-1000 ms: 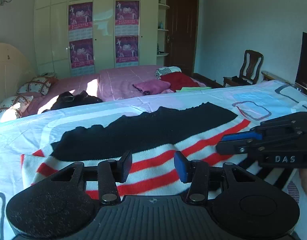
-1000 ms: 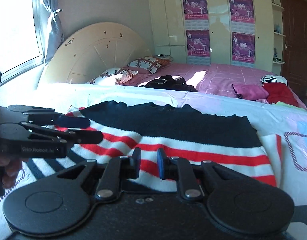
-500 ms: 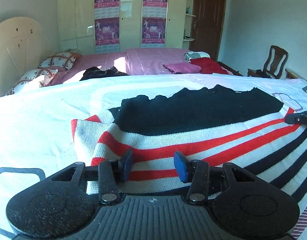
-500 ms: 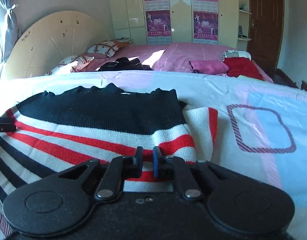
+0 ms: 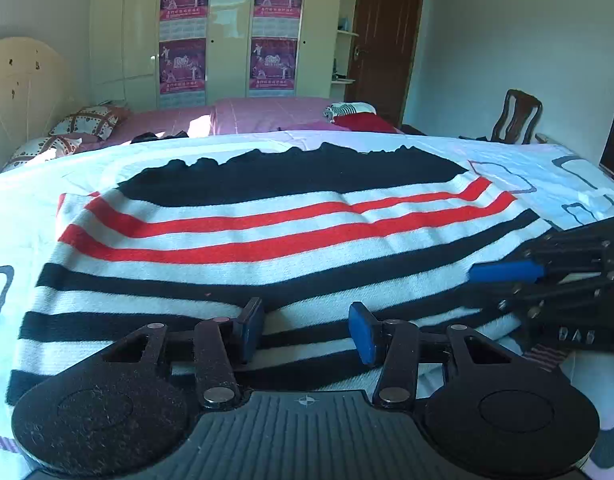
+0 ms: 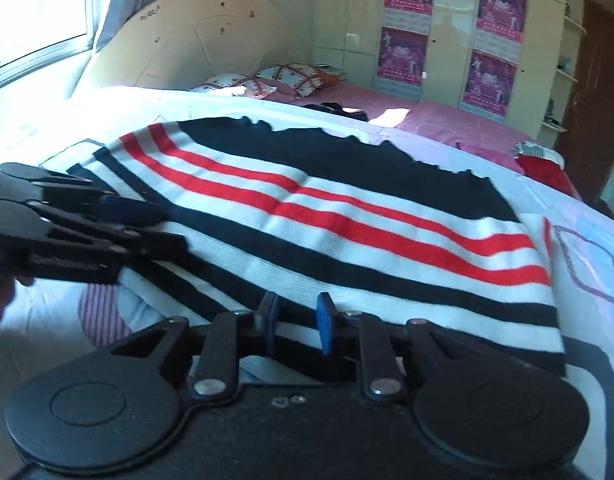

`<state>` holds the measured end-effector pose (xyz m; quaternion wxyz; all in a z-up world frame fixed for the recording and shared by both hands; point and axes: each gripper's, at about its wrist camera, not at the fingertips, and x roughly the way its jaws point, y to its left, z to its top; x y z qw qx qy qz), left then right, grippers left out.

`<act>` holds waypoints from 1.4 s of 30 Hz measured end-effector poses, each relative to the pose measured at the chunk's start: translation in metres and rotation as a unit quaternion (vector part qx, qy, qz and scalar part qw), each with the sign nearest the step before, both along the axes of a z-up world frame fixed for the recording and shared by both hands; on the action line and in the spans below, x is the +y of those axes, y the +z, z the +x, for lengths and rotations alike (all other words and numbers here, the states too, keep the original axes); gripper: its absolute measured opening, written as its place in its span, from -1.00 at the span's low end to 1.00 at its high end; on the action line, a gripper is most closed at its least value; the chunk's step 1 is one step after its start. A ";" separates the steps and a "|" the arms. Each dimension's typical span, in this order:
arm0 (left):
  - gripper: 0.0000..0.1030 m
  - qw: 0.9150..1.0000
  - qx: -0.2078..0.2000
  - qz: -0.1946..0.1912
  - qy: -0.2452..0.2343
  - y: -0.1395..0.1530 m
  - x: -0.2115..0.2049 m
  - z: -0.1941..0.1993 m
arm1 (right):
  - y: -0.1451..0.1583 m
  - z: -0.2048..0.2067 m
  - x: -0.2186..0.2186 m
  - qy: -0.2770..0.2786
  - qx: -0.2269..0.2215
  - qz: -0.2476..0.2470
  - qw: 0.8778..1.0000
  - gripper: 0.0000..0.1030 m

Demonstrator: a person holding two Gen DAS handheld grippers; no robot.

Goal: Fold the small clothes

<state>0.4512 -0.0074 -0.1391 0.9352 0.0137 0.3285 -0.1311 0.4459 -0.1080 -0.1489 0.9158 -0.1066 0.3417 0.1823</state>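
A striped knit sweater (image 5: 275,236), black at the far end with red, white and black stripes, lies spread flat on the white bedsheet; it also shows in the right wrist view (image 6: 347,220). My left gripper (image 5: 305,330) is open, fingers low over the sweater's near hem, holding nothing. My right gripper (image 6: 295,322) is open with a narrower gap, over the near hem further right. Each gripper shows in the other's view: the right one (image 5: 547,276) at the right edge, the left one (image 6: 79,232) at the left edge.
The white sheet (image 5: 547,168) has outlined shapes printed on it. Behind is a pink bed (image 5: 247,114) with pillows (image 5: 87,120) and piled clothes (image 5: 359,118). A wooden chair (image 5: 517,116) stands right; wardrobes with posters (image 5: 231,32) line the back wall.
Both grippers have drawn back to the sweater's near hem and come closer together. The right gripper's fingers have opened slightly wider. The sweater still lies flat.
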 end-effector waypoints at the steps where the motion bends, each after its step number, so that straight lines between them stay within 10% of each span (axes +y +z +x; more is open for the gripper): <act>1: -0.09 1.000 0.001 0.009 -0.001 0.001 0.007 -0.006 | 0.002 -0.001 -0.013 -0.023 -0.002 -0.006 1.000 -0.61; 8: -0.11 0.998 0.018 -0.019 0.049 0.006 0.072 -0.025 | 0.000 -0.023 -0.116 -0.132 0.015 0.008 0.991 -0.71; 42: -0.10 0.981 0.037 -0.052 0.184 0.018 0.097 -0.054 | 0.025 -0.035 -0.092 -0.139 0.002 0.051 0.989 -0.54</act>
